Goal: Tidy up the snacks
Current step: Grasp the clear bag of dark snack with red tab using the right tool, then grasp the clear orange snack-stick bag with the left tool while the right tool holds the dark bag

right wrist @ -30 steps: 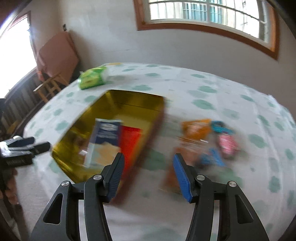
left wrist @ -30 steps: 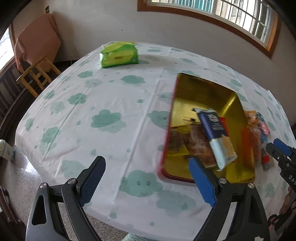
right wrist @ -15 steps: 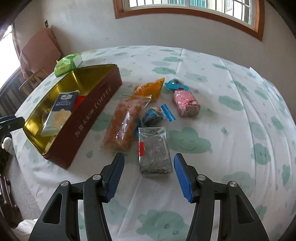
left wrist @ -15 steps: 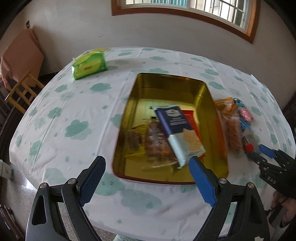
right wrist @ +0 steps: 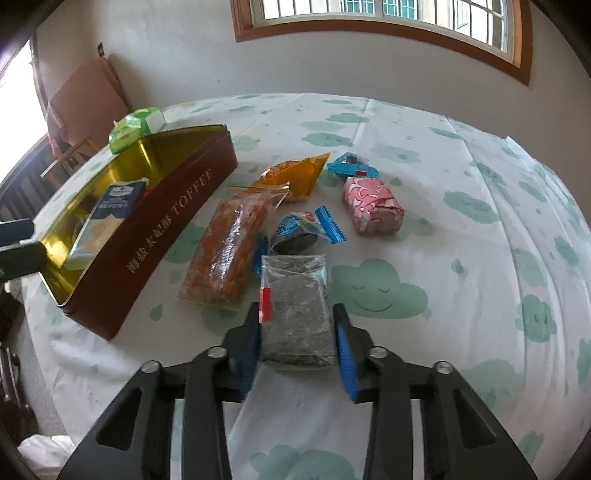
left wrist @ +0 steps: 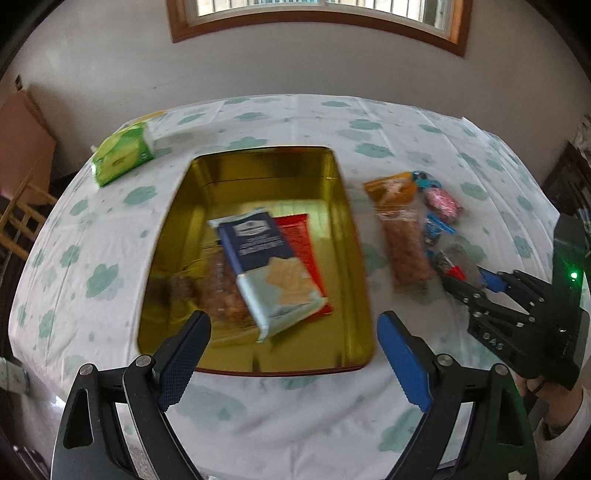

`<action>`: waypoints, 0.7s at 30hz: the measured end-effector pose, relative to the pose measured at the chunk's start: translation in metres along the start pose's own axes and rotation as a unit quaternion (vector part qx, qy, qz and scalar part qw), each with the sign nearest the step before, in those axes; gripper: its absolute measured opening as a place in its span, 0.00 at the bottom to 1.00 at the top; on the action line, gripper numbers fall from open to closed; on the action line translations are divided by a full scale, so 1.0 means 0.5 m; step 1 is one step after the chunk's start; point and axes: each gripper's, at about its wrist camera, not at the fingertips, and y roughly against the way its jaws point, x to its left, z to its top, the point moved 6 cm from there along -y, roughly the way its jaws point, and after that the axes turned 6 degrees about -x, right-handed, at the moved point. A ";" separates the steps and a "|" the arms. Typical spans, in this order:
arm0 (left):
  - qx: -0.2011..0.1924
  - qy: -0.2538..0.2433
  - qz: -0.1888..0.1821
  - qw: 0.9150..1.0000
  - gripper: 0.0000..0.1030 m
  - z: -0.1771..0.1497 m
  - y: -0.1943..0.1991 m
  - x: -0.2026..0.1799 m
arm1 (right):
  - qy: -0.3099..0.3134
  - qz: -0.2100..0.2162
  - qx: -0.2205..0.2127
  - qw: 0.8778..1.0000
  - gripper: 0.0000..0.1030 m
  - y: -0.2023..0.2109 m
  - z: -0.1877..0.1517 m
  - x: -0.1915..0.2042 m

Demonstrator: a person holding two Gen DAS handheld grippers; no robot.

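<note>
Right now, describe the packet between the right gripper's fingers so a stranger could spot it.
Right of the open toffee tin lies a cluster of snacks. Nearest the camera is the clear packet of dark speckled slab, with the right gripper closing on it. It alone is grey-black, with a small red tab.

Walls: plain pale wall (right wrist: pixel 332 59) behind the worktop, with a faint mark or two on it.
Window: wide window with a brown wooden frame (right wrist: pixel 388 26) high on the wall; bars or panes show through the glass.
Light: daylight comes in through the window, and a bright opening (right wrist: pixel 14 85) glows at the left edge of the right wrist view.
Worktop: covered by a white cloth printed with green clouds (right wrist: pixel 380 288), some with smiling faces.
Furniture: wooden chair (left wrist: pixel 22 218) left of the worktop, draped with a pinkish-brown cloth (right wrist: pixel 88 99).
Right side: dark furniture (left wrist: pixel 569 184) at the edge, its details unclear.
Floor: a dim grey patch (right wrist: pixel 40 398) below the worktop's near left edge.
</note>
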 end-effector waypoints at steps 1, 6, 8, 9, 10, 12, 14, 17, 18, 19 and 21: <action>0.000 -0.003 -0.003 1.000 0.87 0.002 -0.001 -0.007 | -0.001 0.000 -0.002 1.000 0.35 0.001 0.000 -0.002; 0.001 -0.018 -0.022 1.000 0.87 0.016 -0.006 -0.062 | -0.022 -0.024 -0.013 0.999 0.35 0.006 0.001 -0.051; 0.002 -0.024 -0.030 0.999 0.87 0.021 -0.009 -0.081 | -0.037 -0.038 -0.015 0.998 0.35 0.008 0.001 -0.087; 0.003 -0.029 -0.034 0.999 0.87 0.026 -0.012 -0.096 | -0.042 -0.047 -0.016 0.998 0.35 0.011 0.001 -0.107; 0.004 -0.032 -0.036 0.999 0.87 0.027 -0.013 -0.103 | -0.045 -0.059 -0.018 0.997 0.35 0.013 0.001 -0.127; 0.007 -0.034 -0.046 0.998 0.87 0.035 -0.021 -0.121 | -0.059 -0.073 -0.019 0.995 0.35 0.018 0.000 -0.167; 0.009 -0.030 -0.052 0.998 0.87 0.043 -0.029 -0.133 | -0.075 -0.087 -0.021 0.993 0.35 0.023 0.000 -0.206; 0.016 -0.022 -0.066 0.997 0.86 0.053 -0.042 -0.149 | -0.088 -0.105 -0.021 0.990 0.35 0.027 0.002 -0.251; 0.023 -0.018 -0.071 0.997 0.84 0.056 -0.050 -0.154 | -0.097 -0.108 -0.022 0.989 0.35 0.029 0.001 -0.264; 0.027 -0.014 -0.075 0.997 0.84 0.058 -0.055 -0.159 | -0.105 -0.105 -0.024 0.989 0.35 0.030 0.000 -0.272; 0.035 -0.009 -0.086 0.996 0.83 0.061 -0.063 -0.166 | -0.112 -0.099 -0.026 0.988 0.35 0.031 0.001 -0.277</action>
